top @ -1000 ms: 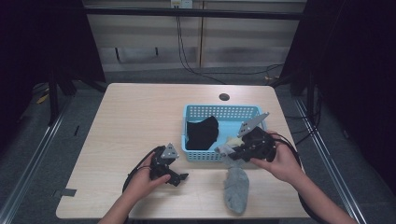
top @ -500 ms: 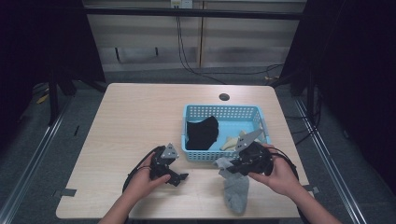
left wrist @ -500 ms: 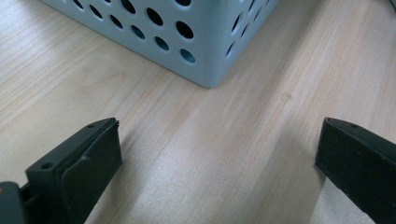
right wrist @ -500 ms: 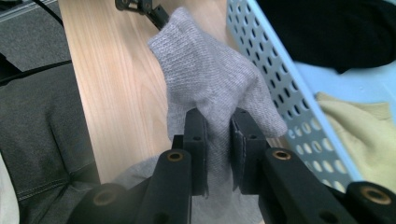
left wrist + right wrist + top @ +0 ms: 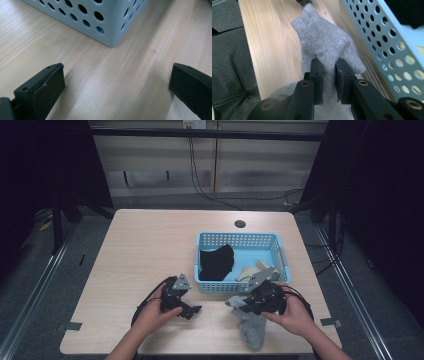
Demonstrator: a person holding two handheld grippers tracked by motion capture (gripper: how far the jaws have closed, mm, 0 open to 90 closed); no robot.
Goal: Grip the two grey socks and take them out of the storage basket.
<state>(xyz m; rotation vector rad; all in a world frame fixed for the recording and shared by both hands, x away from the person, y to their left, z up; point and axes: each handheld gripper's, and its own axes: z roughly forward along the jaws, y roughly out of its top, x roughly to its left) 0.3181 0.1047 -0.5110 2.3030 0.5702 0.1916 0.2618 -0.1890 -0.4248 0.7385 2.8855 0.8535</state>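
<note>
A grey sock point(image 5: 250, 327) is pinched between the closed jaws of the right gripper point(image 5: 244, 303); it lies on the table point(image 5: 135, 245) just near of the blue basket point(image 5: 239, 240), at the near right. The left gripper point(image 5: 195, 310) rests on the table to the left, jaws wide apart and empty. The step in hand appears to be laying the sock out, though its far end is blurred. Next, a second hold by the left gripper seems called for.
</note>
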